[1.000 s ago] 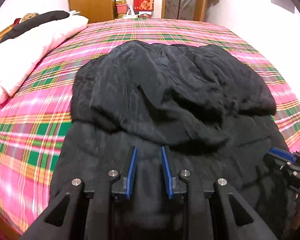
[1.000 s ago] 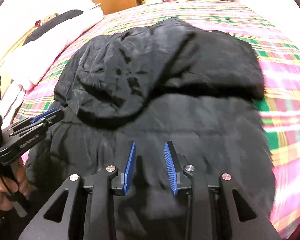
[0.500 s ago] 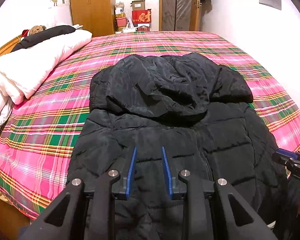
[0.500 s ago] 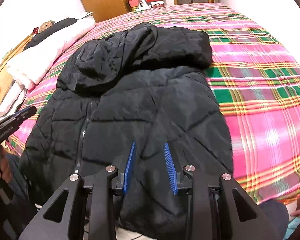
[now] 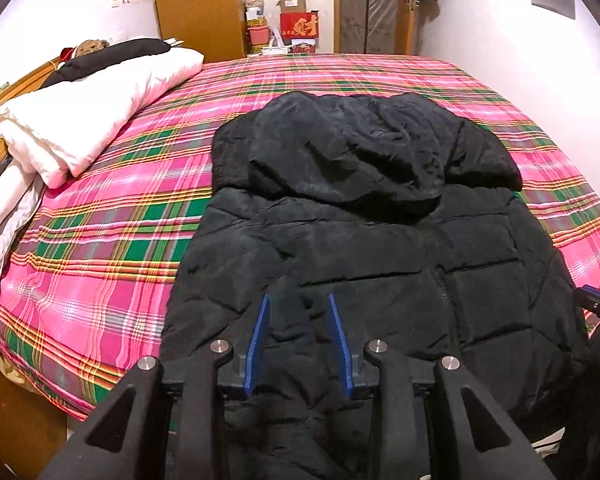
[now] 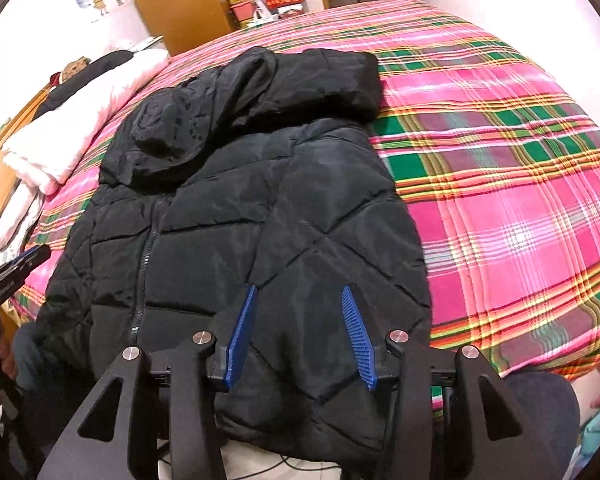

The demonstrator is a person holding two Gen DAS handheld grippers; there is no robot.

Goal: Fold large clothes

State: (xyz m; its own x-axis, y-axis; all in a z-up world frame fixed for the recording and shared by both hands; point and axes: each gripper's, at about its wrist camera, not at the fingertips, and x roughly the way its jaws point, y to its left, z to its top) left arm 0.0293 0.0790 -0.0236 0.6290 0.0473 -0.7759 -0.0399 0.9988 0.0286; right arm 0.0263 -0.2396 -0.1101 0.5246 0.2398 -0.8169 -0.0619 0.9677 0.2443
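A black quilted hooded jacket (image 5: 380,248) lies front-up on the plaid bed, zipper closed, hood (image 5: 352,156) flopped down over the chest, sleeves tucked out of sight. It also shows in the right wrist view (image 6: 236,216). Its hem hangs over the near bed edge. My left gripper (image 5: 298,300) is open and empty above the jacket's lower left part. My right gripper (image 6: 298,292) is open and empty above the lower right part. Each gripper's tip shows at the edge of the other's view, the right gripper (image 5: 598,306) and the left gripper (image 6: 16,272).
The bed has a pink and green plaid sheet (image 5: 112,240). A folded white duvet (image 5: 88,120) with a dark pillow lies along the left side. A wooden wardrobe (image 5: 200,4), boxes (image 5: 298,24) and a door stand behind. A white wall (image 5: 540,60) runs along the right.
Both grippers have pulled back and up from the jacket toward the near bed edge, so more of the jacket and bed shows. Both stay open and empty.
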